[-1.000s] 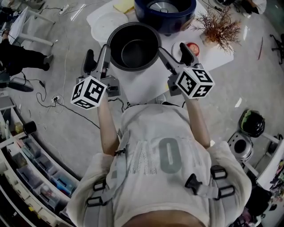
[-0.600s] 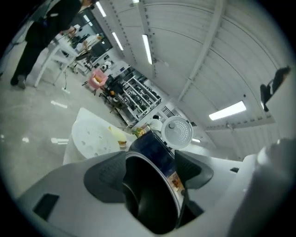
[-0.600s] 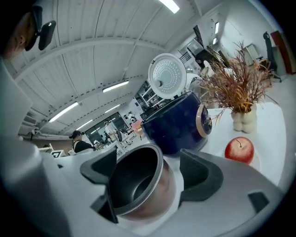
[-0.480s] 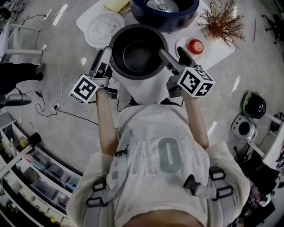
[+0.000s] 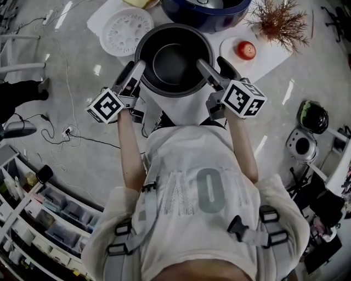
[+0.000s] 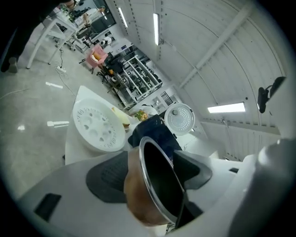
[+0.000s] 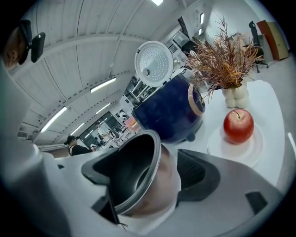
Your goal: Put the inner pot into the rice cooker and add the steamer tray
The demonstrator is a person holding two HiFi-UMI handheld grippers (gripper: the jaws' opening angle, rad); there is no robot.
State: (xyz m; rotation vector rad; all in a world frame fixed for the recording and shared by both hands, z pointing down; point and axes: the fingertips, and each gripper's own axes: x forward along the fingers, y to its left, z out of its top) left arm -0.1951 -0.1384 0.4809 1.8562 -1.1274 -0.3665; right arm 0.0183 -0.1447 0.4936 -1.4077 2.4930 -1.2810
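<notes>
The dark inner pot (image 5: pixel 174 60) stands on the white table (image 5: pixel 184 110), in front of the blue rice cooker (image 5: pixel 208 11), whose lid (image 7: pixel 153 64) is up. The white perforated steamer tray (image 5: pixel 127 28) lies to the pot's left. My left gripper (image 5: pixel 134 67) is at the pot's left rim. In the left gripper view the pot wall (image 6: pixel 159 185) runs between its wide jaws, which have just been closing a little. My right gripper (image 5: pixel 211 61) straddles the right rim the same way, one jaw inside the pot (image 7: pixel 138 176) and one outside. Neither pair of pads visibly presses.
A red apple (image 5: pixel 245 50) on a white plate and a vase of dried twigs (image 5: pixel 274 24) stand right of the pot. Cables trail over the grey floor at the left. Storage shelves line the lower left, and appliances lie on the floor at the right.
Both grippers have come down and rolled, from beside the pot to straddling its rim. The pot keeps its place relative to the tray and the apple.
</notes>
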